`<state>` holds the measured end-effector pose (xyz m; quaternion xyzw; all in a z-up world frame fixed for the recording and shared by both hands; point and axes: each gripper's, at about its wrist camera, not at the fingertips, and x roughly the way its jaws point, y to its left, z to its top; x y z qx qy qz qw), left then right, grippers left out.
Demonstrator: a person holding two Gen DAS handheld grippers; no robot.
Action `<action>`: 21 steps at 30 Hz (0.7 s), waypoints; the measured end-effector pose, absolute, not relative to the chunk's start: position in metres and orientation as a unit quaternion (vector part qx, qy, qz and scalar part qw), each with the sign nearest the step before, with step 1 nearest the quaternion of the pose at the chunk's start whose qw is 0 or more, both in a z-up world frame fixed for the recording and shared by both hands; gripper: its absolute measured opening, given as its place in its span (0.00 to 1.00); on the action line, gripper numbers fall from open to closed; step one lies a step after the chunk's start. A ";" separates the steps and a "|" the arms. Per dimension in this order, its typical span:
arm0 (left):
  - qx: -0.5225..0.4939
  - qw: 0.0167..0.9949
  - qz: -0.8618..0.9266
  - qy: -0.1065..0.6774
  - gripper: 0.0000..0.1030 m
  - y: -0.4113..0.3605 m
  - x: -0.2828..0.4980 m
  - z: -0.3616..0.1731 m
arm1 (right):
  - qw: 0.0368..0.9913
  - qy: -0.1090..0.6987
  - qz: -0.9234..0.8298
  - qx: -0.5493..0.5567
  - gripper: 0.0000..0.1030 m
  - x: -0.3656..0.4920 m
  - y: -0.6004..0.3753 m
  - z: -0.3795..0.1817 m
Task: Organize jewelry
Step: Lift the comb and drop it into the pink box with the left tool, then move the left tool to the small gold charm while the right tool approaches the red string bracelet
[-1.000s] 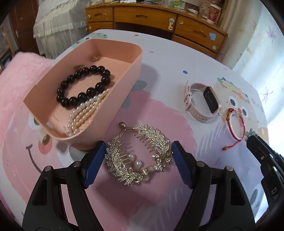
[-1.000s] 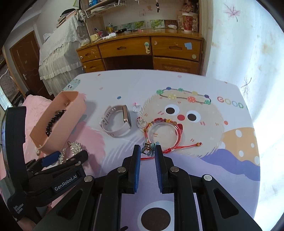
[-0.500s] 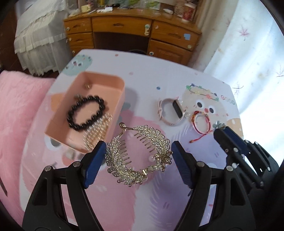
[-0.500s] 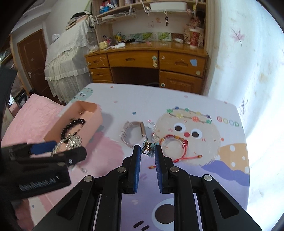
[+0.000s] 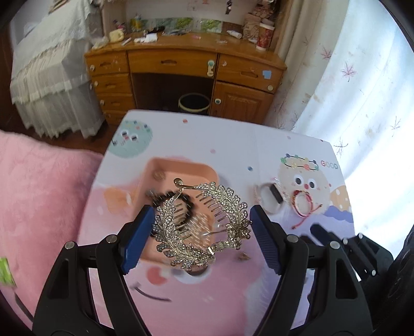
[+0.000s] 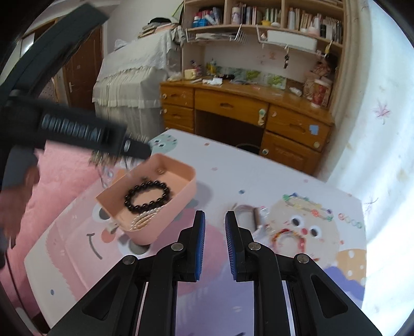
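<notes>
Black gripper (image 6: 214, 227) — blue pads (image 6: 200, 232)

A wooden desk (image 6: 245, 108) stands against the far wall, bookshelves (image 6: 264, 23) above. Daylight glows through pale curtains (image 5: 362, 85) on the right.

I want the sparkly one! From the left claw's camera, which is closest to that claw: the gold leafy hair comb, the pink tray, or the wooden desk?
1. Gold leafy hair comb, between the left claw's fingers.
2. Pink tray, just beyond, on the table.
3. Wooden desk, against the far wall.

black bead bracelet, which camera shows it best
The right wrist view: the black bead bracelet lies whole and sharp in the pink tray. In the left wrist view it is blurred and mostly hidden behind the hair comb held in the left gripper.
</notes>
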<state>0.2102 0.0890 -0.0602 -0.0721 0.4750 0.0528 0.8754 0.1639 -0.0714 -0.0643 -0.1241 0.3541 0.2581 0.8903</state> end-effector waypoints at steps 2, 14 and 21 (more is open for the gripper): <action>-0.059 0.880 0.040 0.469 0.71 0.099 0.214 -0.062 | 0.889 0.361 0.255 -0.123 0.16 0.161 -0.061 -0.069; -0.057 0.849 -0.016 0.524 0.72 0.132 0.241 -0.111 | 0.886 0.408 0.196 -0.102 0.03 0.173 -0.025 -0.099; -0.057 0.857 -0.033 0.511 0.72 0.130 0.242 -0.109 | 0.888 0.415 0.181 -0.083 0.00 0.176 -0.025 -0.103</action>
